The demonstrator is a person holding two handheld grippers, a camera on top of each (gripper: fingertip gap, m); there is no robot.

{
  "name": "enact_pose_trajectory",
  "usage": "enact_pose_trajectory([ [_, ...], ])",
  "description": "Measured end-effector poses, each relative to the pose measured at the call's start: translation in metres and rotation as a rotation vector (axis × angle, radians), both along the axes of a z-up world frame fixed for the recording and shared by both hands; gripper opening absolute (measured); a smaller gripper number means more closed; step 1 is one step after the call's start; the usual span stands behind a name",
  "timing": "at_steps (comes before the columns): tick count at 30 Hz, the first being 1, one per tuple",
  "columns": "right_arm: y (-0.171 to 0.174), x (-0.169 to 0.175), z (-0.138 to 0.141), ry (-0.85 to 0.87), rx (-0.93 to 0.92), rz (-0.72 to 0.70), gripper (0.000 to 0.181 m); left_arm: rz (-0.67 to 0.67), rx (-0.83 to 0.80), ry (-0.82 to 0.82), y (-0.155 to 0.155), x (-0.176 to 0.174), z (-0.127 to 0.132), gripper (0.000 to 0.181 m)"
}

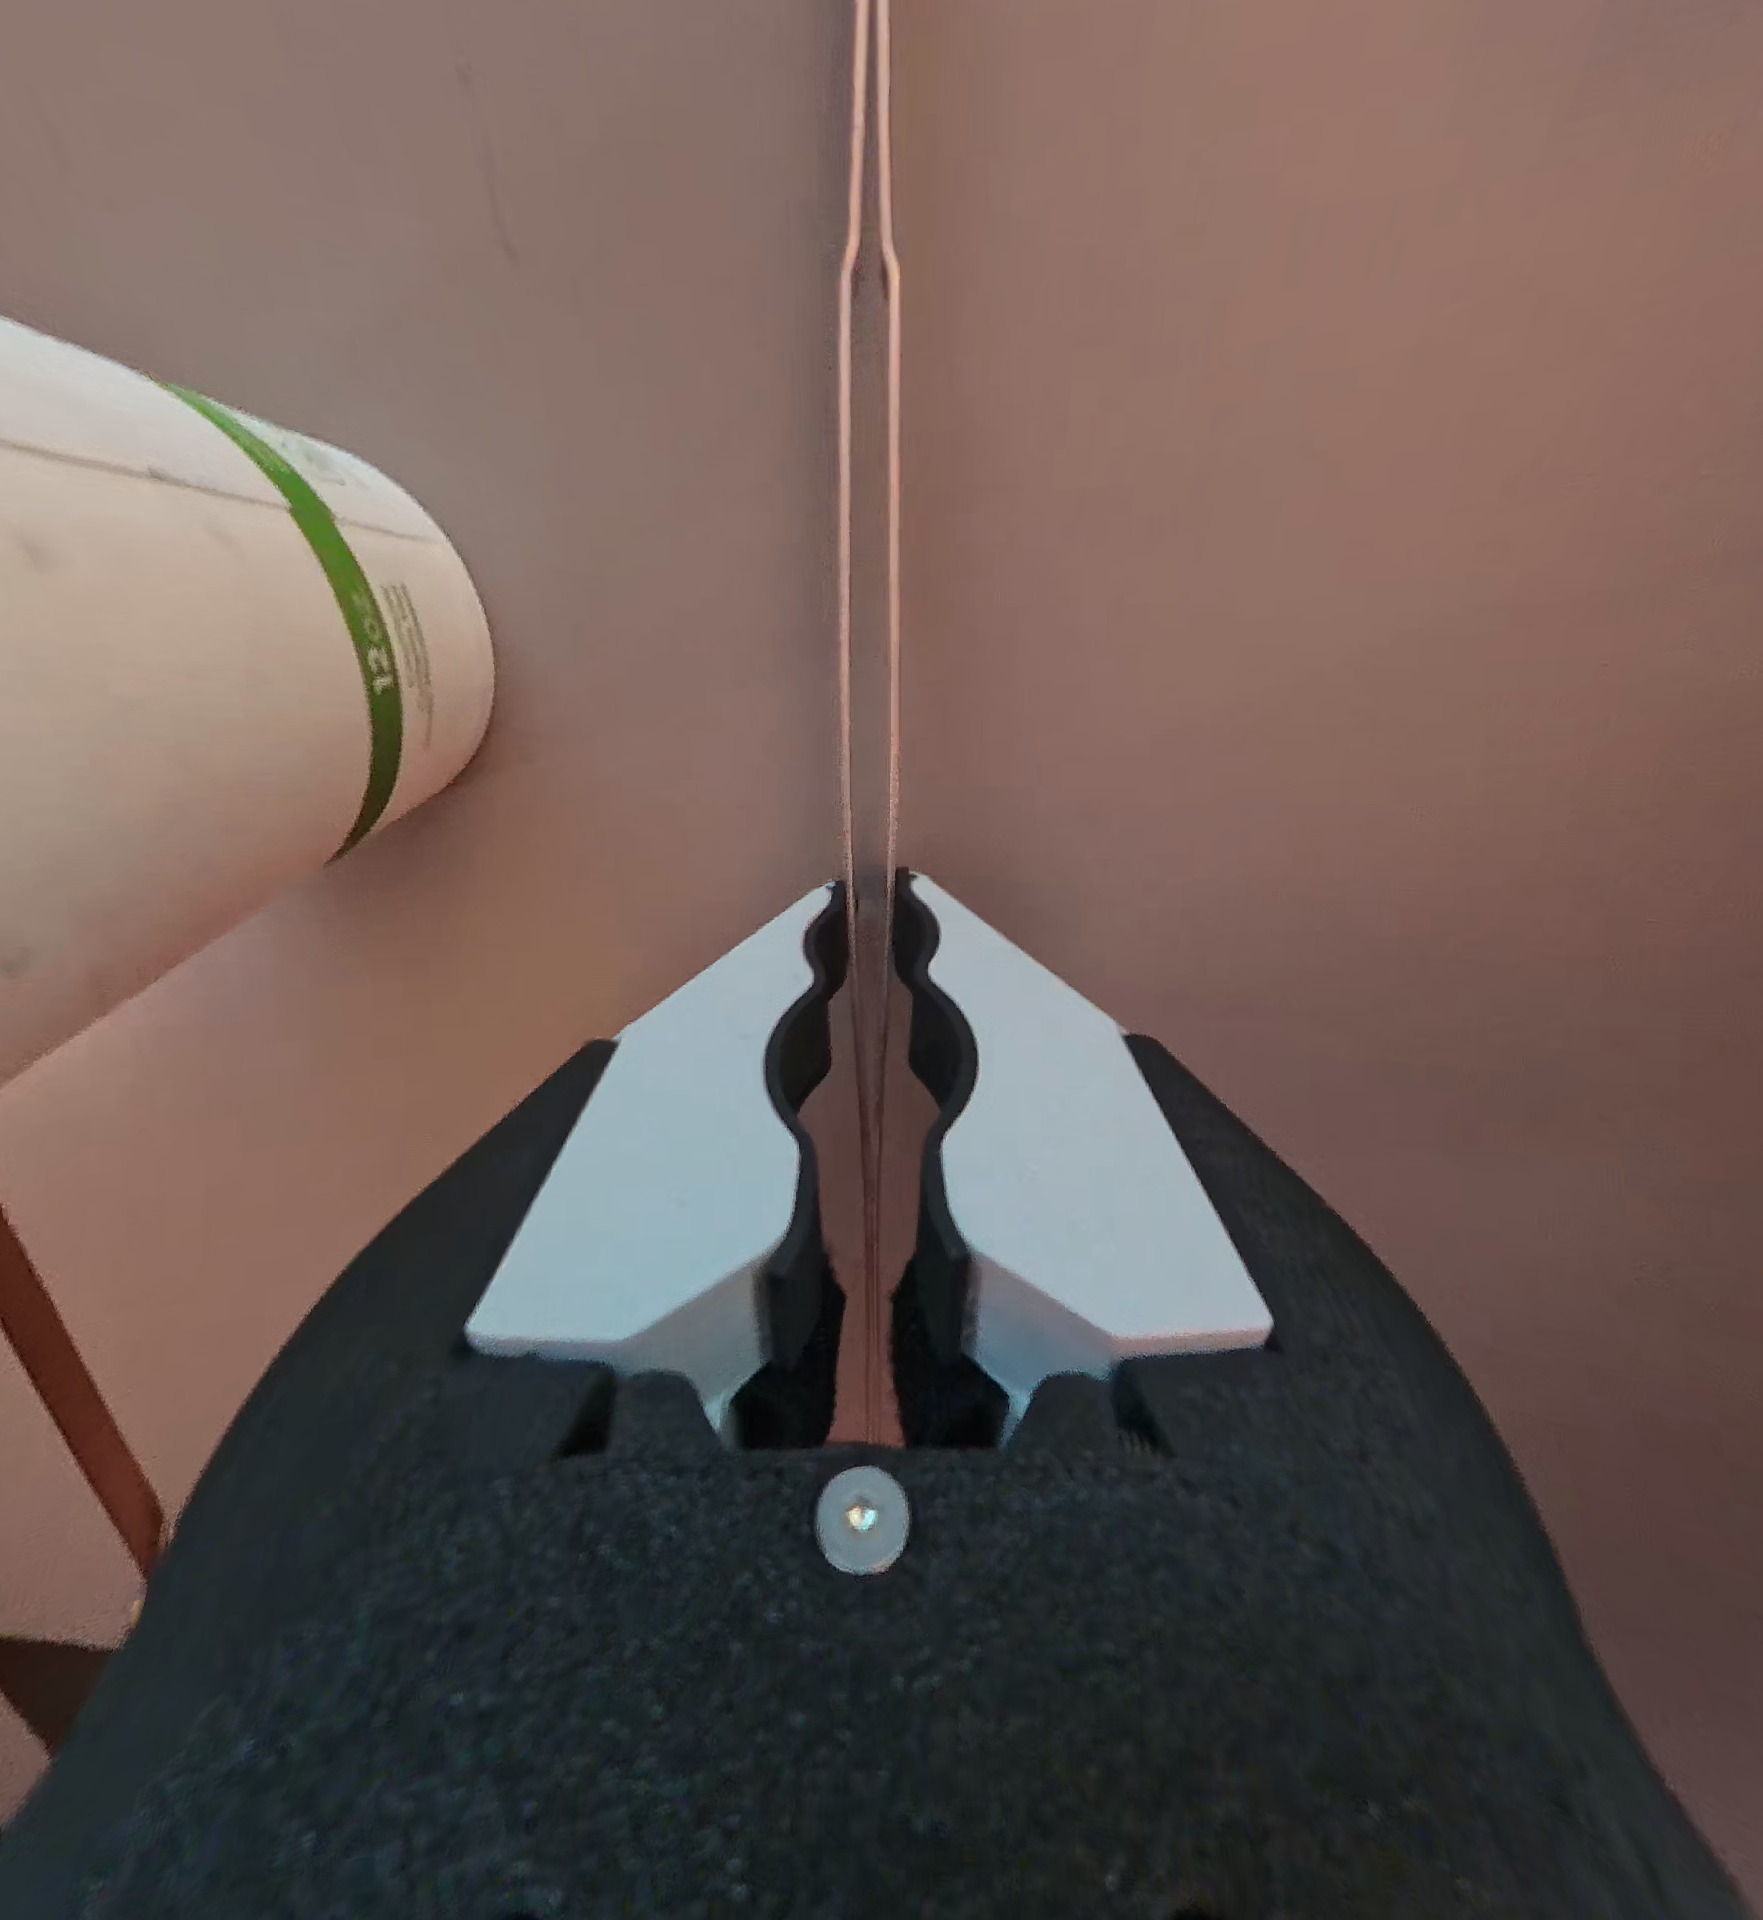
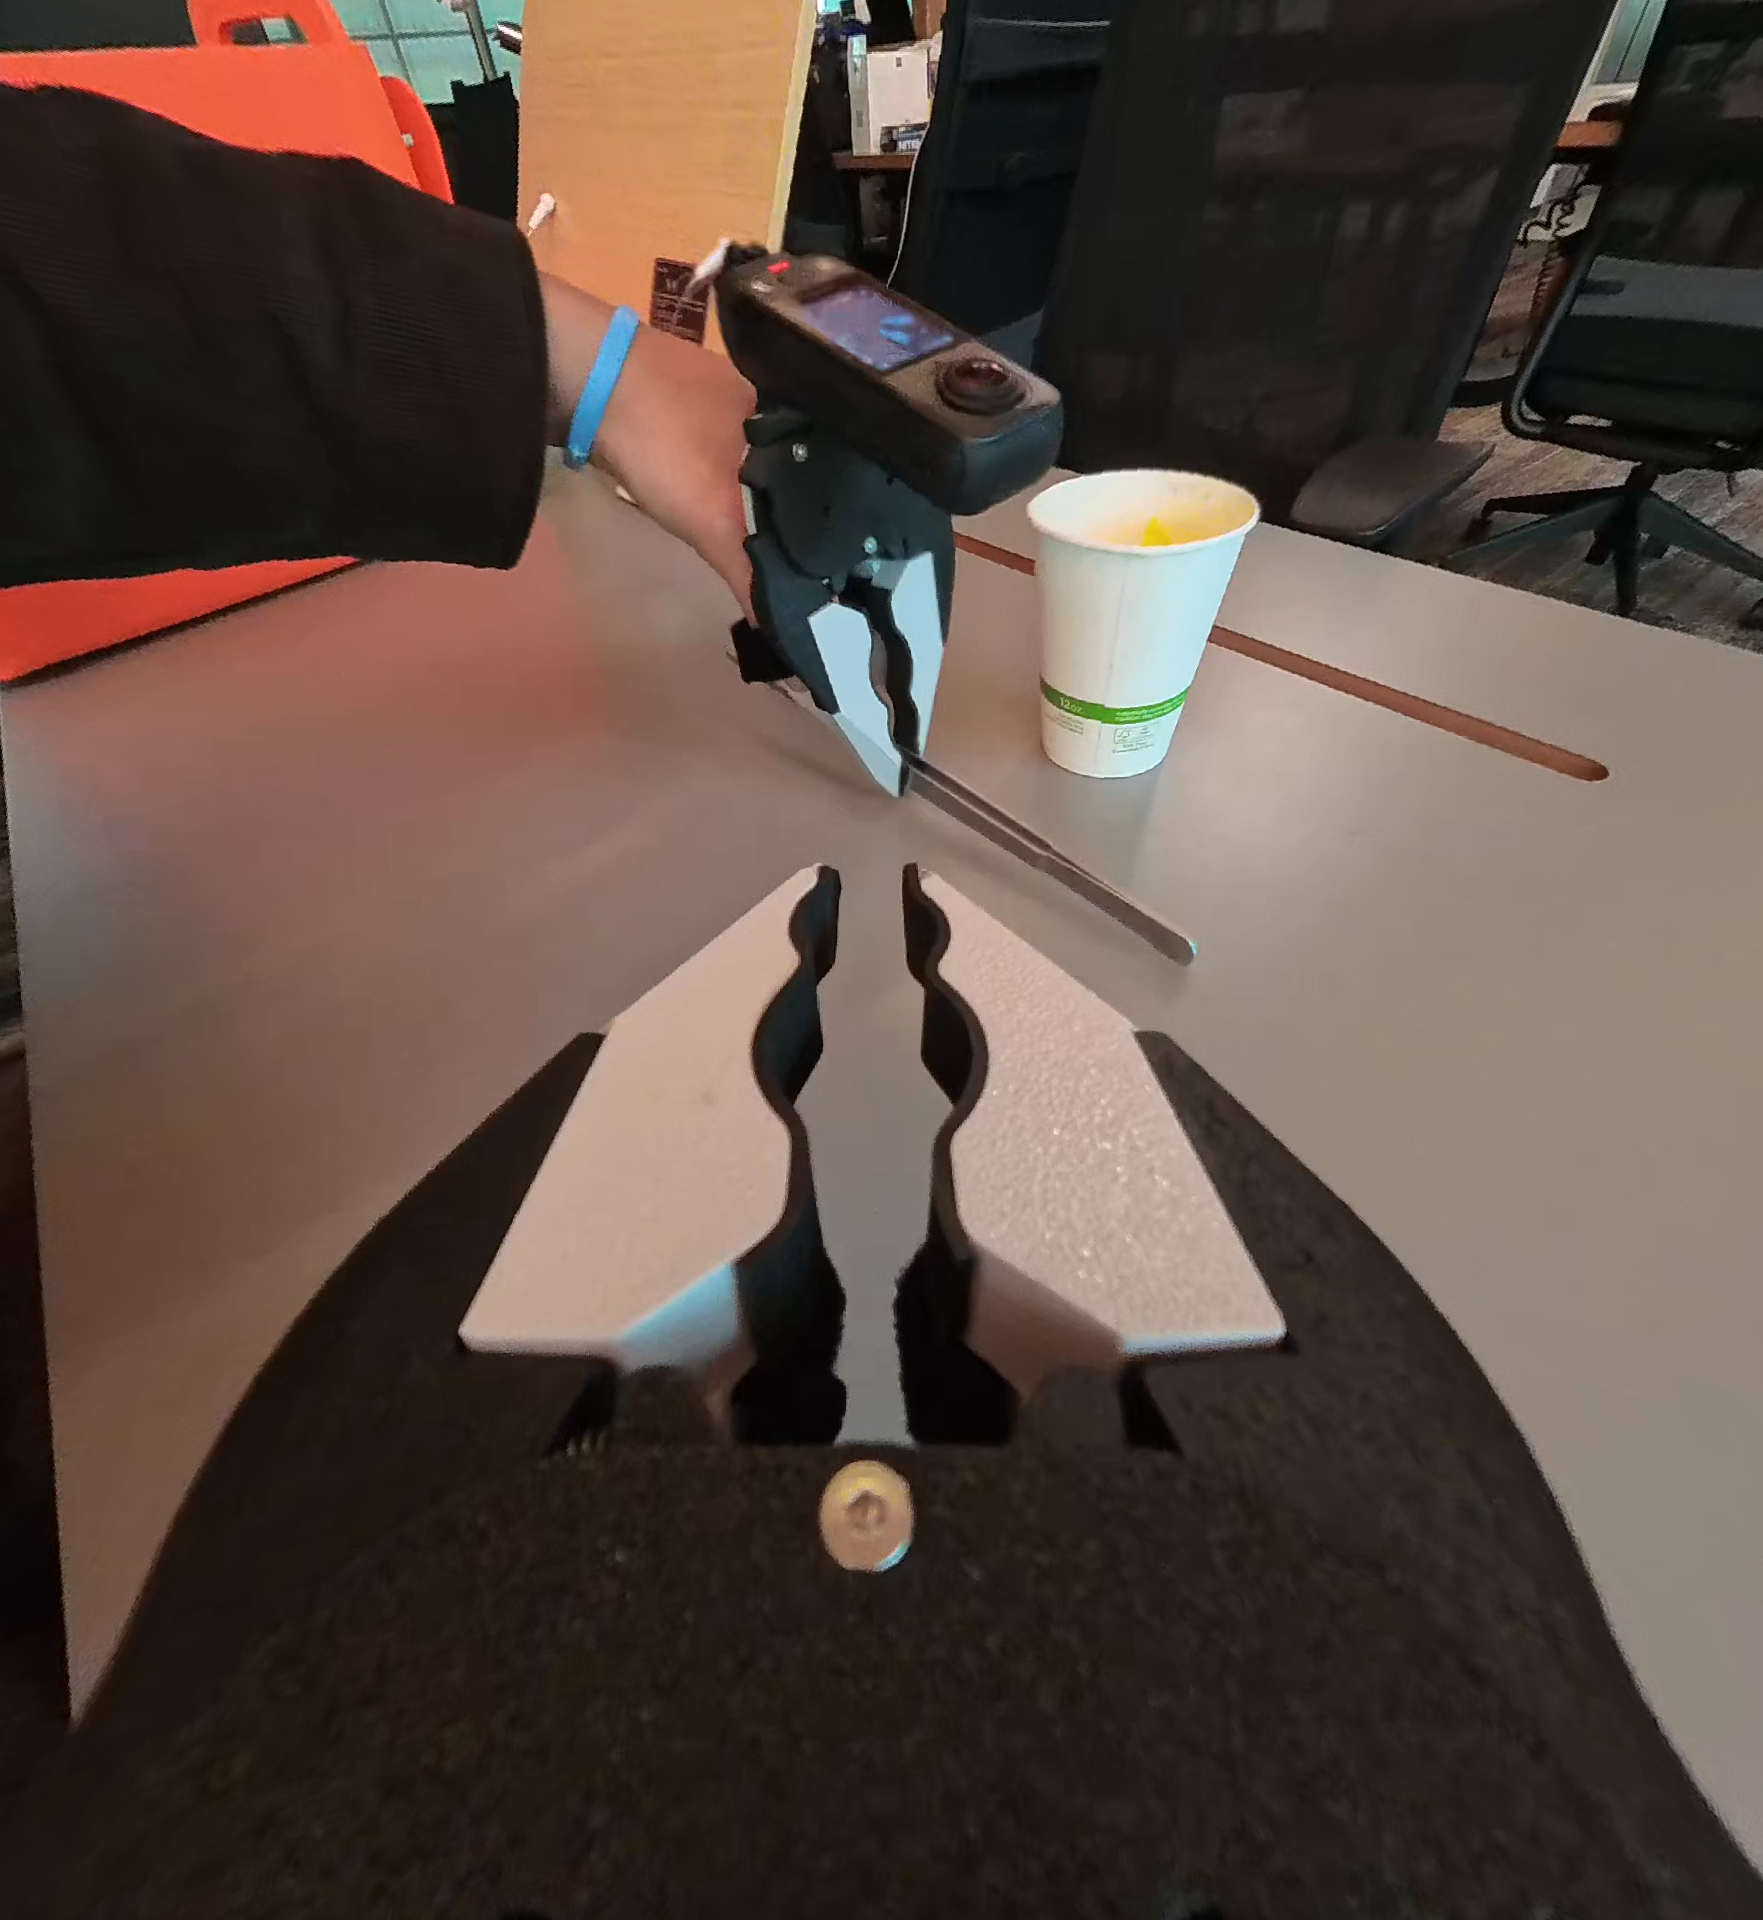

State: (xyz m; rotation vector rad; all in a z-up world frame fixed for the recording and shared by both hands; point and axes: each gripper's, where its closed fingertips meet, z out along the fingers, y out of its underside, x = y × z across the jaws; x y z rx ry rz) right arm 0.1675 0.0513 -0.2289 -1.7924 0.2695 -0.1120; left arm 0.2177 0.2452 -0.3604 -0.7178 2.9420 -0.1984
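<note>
The left gripper is clamping down on a pair of metal tongs — the jaws are pressed flat against both sides of the blades, with the far end running straight out ahead of the camera. From the right wrist view the same left gripper is tilting down toward the grey table, so the tongs are slanting with their tip at or just above the tabletop; whether it is touching, I cannot tell. That low angle is probably keeping the tip steady and close to the surface.

The tongs themselves are squeezed nearly closed — the two arms are running close together with only a sliver of gap showing in the left wrist view, and nothing is showing between them. The grip on both arms at once is likely what is holding them pinched.

The paper cup, white with a green band, is standing upright just beside the tongs, apart from them, and something yellow is sitting inside it. In the left wrist view the cup is looming large to the left.

The right gripper is hovering above the near table, jaws slightly parted and holding nothing, pointing toward the tongs. A hand in a dark sleeve with a blue wristband is carrying the left gripper.
</note>
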Motion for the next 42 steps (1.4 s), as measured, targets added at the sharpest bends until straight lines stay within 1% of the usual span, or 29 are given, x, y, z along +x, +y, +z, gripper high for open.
enact_pose_trajectory([
  [8,-0.001,0.001,-0.003,0.029,-0.003,0.008,0.011,-0.033,0.01,0.011,-0.002,0.007,-0.001,0.012],
  [15,0.001,-0.001,-0.006,0.027,-0.019,0.014,0.011,0.011,0.005,-0.001,-0.001,0.007,-0.001,0.019],
  [20,0.002,-0.002,-0.007,0.024,-0.026,0.02,0.011,0.011,0.033,-0.035,0.001,0.003,0.0,0.022],
  [22,0.003,-0.003,-0.007,0.032,-0.026,0.028,0.012,0.004,0.068,-0.075,0.004,0.002,0.002,0.024],
  [23,0.004,-0.003,-0.007,0.035,-0.028,0.033,0.013,0.004,0.105,-0.134,0.009,0.006,0.006,0.029],
  [25,0.003,-0.003,-0.007,0.031,-0.03,0.033,0.013,-0.028,0.137,-0.232,0.01,0.005,0.022,0.029],
  [27,0.002,-0.003,-0.005,0.03,-0.02,0.027,0.013,-0.013,0.075,-0.283,0.0,-0.003,0.042,0.029],
  [30,0.003,-0.004,-0.004,0.051,-0.008,0.029,0.013,0.072,-0.017,-0.286,-0.013,-0.026,0.068,0.038],
  [31,0.003,-0.004,-0.004,0.059,-0.004,0.029,0.013,0.099,-0.075,-0.289,-0.022,-0.037,0.078,0.039],
  [33,0.004,-0.005,-0.003,0.065,0.001,0.027,0.013,0.171,-0.212,-0.348,-0.04,-0.058,0.103,0.039],
  [35,0.004,-0.007,-0.004,0.051,-0.008,0.028,0.013,0.293,-0.364,-0.42,-0.055,-0.082,0.127,0.039],
  [38,0.004,-0.01,-0.002,0.02,-0.01,0.035,0.013,0.528,-0.629,-0.468,-0.076,-0.134,0.151,0.039],
  [41,0.005,-0.012,-0.002,0.011,-0.012,0.041,0.014,0.721,-0.924,-0.554,-0.093,-0.188,0.161,0.039],
  [42,0.006,-0.013,-0.001,0.016,-0.009,0.043,0.014,0.763,-0.973,-0.586,-0.094,-0.201,0.16,0.039],
])
